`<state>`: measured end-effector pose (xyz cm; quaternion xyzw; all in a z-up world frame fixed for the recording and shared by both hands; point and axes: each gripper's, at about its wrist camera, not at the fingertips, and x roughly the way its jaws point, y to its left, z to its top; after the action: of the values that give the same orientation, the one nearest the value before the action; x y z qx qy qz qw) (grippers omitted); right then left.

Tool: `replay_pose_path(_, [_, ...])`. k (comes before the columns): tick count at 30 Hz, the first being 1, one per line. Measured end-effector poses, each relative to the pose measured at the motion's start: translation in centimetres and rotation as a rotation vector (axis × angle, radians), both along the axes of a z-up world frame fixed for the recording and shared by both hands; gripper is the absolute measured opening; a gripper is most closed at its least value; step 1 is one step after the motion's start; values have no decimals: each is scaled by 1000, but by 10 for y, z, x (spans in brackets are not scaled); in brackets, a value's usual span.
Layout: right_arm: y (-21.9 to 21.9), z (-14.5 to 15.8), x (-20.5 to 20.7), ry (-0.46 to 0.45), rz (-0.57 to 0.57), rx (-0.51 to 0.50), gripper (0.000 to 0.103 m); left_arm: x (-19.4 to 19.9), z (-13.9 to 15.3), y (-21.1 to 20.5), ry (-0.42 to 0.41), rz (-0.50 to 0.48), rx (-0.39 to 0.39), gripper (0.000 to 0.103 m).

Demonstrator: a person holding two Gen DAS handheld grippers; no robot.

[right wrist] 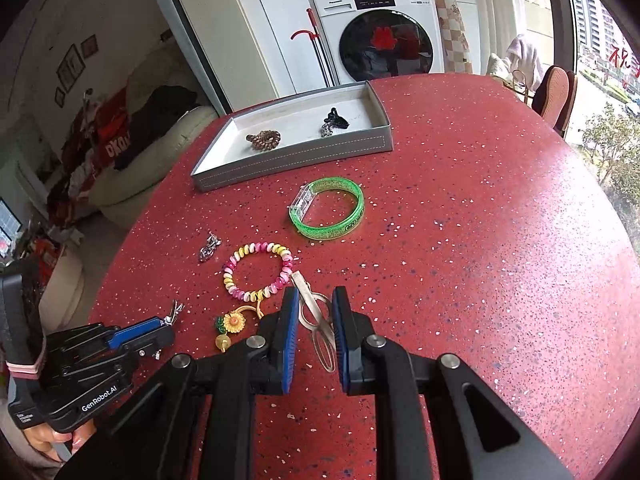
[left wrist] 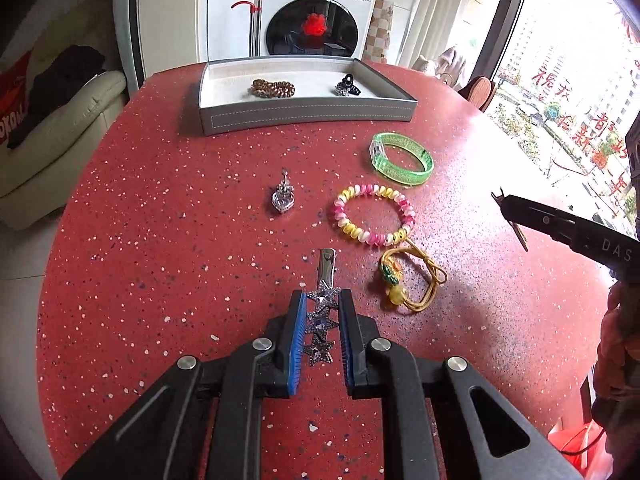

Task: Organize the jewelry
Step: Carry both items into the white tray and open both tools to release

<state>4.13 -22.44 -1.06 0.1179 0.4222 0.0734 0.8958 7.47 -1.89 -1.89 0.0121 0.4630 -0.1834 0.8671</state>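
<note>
My left gripper (left wrist: 322,299) is shut on a silver star hair clip (left wrist: 320,320), low over the red table; it also shows in the right wrist view (right wrist: 170,322). My right gripper (right wrist: 315,300) is shut on a clear beige hair clip (right wrist: 316,320); it also shows in the left wrist view (left wrist: 500,196). A grey tray (left wrist: 308,114) at the far side holds a brown coil tie (left wrist: 273,88) and a black claw clip (left wrist: 347,85). On the table lie a green bangle (left wrist: 402,159), a pink-yellow coil bracelet (left wrist: 372,214), a yellow flower hair tie (left wrist: 404,280) and a silver pendant (left wrist: 283,196).
The round red speckled table (left wrist: 160,240) fills both views. A washing machine (left wrist: 316,16) stands behind the tray, a cream sofa (left wrist: 52,140) to the left, a chair (right wrist: 554,92) and window to the right.
</note>
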Motion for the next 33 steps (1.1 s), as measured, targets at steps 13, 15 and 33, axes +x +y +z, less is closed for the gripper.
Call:
replay_pose_path(13, [6,29,40,-21,-6,17,18,65,43,13,-90,0,-45,34])
replay_pose_path(15, [8,35,53,-25,-2,9,18,82,49,14,-105,1,-46,34])
replay_pose_path(33, [26,25,225,61,30,24,18,235,27,8,-43,-4,-33,34])
